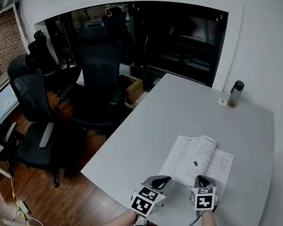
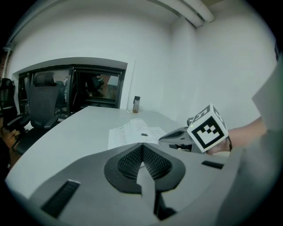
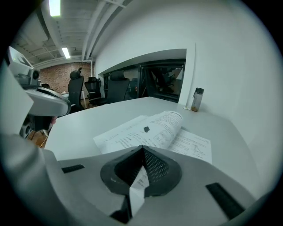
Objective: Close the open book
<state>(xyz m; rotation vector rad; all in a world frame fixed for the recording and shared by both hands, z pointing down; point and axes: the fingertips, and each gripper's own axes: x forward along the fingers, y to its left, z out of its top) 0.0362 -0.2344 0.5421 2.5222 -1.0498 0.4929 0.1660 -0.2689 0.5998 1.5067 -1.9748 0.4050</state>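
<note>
In the head view, an open white paperback book (image 1: pixel 198 159) lies near the front edge of the pale grey counter (image 1: pixel 184 111). The left gripper (image 1: pixel 161 181) and the right gripper (image 1: pixel 204 180) are at its near edge. I think closed tips could crease the arched middle pages, or push the book along the smooth counter.

In the left gripper view, the jaws are pressed together and empty. 1 clear bottle with a dark cap (image 2: pixel 136 104) stands well apart, so nothing blocks the way.

In the right gripper view, the jaws are pressed together over the near page, pinching nothing. A small dark mark (image 3: pixel 146 129) sits on the page.
</note>
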